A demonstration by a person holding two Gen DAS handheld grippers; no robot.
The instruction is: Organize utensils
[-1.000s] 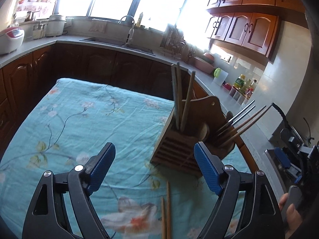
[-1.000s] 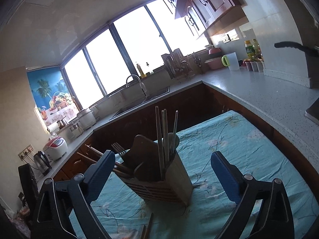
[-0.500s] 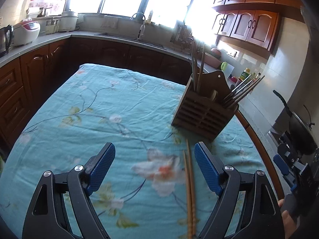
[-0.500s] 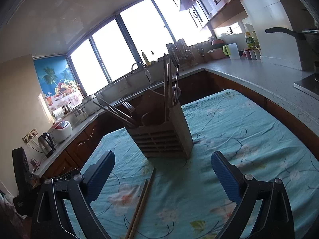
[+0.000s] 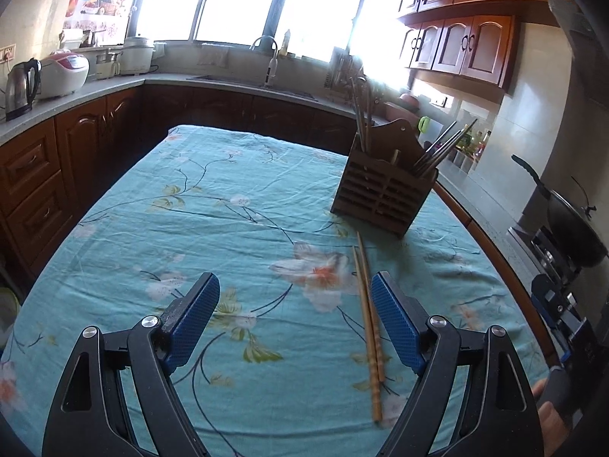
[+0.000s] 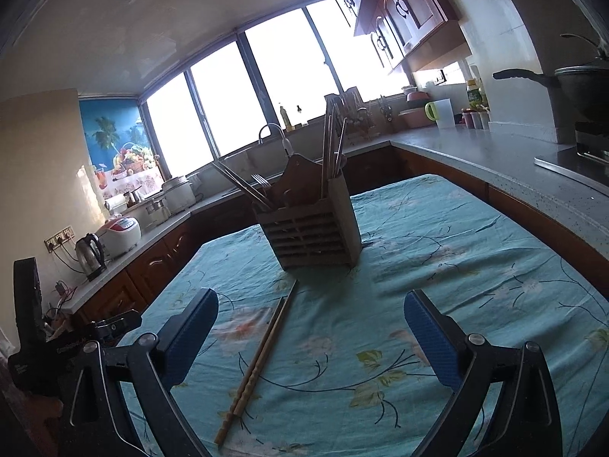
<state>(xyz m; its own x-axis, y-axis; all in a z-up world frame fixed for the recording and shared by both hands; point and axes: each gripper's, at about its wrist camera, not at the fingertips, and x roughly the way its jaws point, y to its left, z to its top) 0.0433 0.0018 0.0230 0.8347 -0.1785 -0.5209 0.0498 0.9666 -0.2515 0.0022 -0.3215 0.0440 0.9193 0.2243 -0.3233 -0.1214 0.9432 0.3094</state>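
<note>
A pair of wooden chopsticks (image 5: 366, 318) lies side by side on the teal floral tablecloth (image 5: 213, 228), in front of a slatted wooden utensil holder (image 5: 382, 190) that holds more chopsticks and metal utensils. My left gripper (image 5: 295, 297) is open and empty, above the cloth, with the chopsticks just inside its right finger. In the right wrist view the chopsticks (image 6: 259, 358) lie near the left finger of my open, empty right gripper (image 6: 310, 312), with the holder (image 6: 312, 224) behind them.
Kitchen counters with dark wood cabinets (image 5: 34, 167) run around the table. A kettle (image 5: 19, 89) and rice cooker (image 5: 62, 76) stand at the left, a sink (image 5: 266, 76) under the windows, and a wok (image 5: 574, 224) on the stove at the right.
Both grippers have drawn back from the utensil holder and tilted down. The holder looks smaller and the full length of the chopsticks on the cloth now shows. Both grippers stay open.
</note>
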